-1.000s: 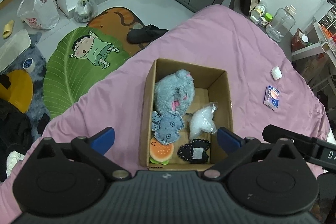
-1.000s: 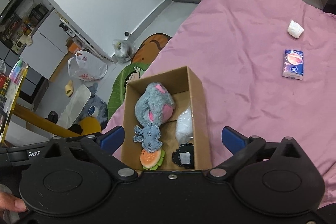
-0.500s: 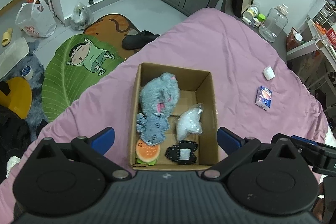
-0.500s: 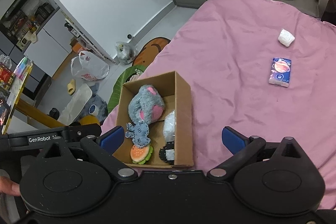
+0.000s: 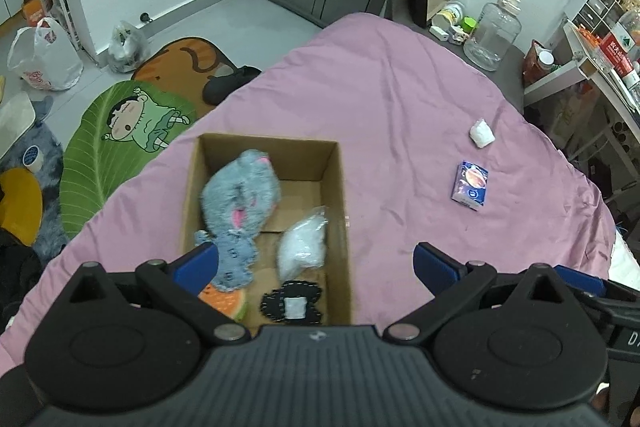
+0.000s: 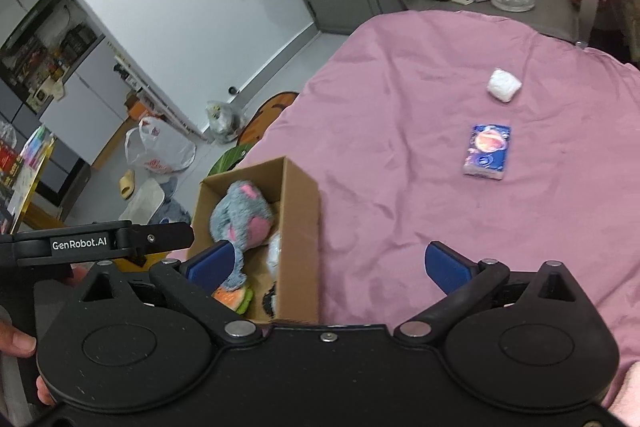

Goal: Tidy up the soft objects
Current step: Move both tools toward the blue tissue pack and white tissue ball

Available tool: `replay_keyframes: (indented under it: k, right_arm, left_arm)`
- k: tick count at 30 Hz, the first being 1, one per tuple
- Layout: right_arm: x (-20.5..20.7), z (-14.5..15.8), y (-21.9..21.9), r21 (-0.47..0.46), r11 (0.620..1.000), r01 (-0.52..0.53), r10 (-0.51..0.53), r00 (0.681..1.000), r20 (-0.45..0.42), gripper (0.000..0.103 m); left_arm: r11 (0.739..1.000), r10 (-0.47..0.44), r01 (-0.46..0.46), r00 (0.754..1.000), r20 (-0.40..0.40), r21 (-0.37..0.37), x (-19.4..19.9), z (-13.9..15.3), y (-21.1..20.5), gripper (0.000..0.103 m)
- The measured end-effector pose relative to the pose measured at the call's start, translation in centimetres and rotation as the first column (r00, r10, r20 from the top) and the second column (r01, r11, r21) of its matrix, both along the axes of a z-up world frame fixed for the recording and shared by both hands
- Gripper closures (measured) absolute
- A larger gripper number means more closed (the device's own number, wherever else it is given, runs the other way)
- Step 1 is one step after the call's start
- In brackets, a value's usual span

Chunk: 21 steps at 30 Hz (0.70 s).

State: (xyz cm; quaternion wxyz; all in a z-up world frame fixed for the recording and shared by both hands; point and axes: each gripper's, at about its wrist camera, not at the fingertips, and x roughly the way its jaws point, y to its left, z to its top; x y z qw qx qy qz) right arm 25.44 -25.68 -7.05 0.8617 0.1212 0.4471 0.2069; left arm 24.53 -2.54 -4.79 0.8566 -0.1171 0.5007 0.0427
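On the pink bedcover [image 5: 400,115], close to its left edge, an open cardboard box [image 5: 342,195] is set. Inside the box a grey plush toy [image 5: 240,195] is laid along the left wall, with a smaller grey plush [image 5: 234,259] overlapping its near end. A burger-shaped toy [image 5: 228,301] is tucked in the near left corner, a black-edged patch [image 5: 292,305] lies against the near wall, and a clear bag of white stuffing [image 5: 302,247] is placed beside the right wall. Toward the right edge of the bedcover, well apart from the box, a blue tissue pack [image 6: 487,151] is seen, and a white wad [image 6: 503,85] lies beyond it. The left gripper [image 5: 316,265] is held above the box's near end with its jaws spread wide and nothing between them. The right gripper [image 6: 330,263] is likewise held wide apart and empty, over the box's right wall.
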Motion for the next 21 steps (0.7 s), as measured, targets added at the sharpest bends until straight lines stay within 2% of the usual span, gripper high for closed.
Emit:
replay_keyframes:
  k: [11, 21]
  right_arm:
    - [2.0, -1.1, -6.2, 0.017, 0.992, 0.122, -0.122, 0.992, 0.017, 0.0]
    - [4.1, -2.4, -10.8, 0.047, 0.984, 0.175, -0.176, 0.984, 0.031, 0.0]
  left_arm:
    - [0.999, -0.039, 0.039, 0.999, 0.012, -0.001, 2.9, -0.1, -4.7, 0.0]
    - [0.998, -0.063, 0.063, 0.998, 0.022, -0.003, 6.1, -1.4, -8.7, 0.001]
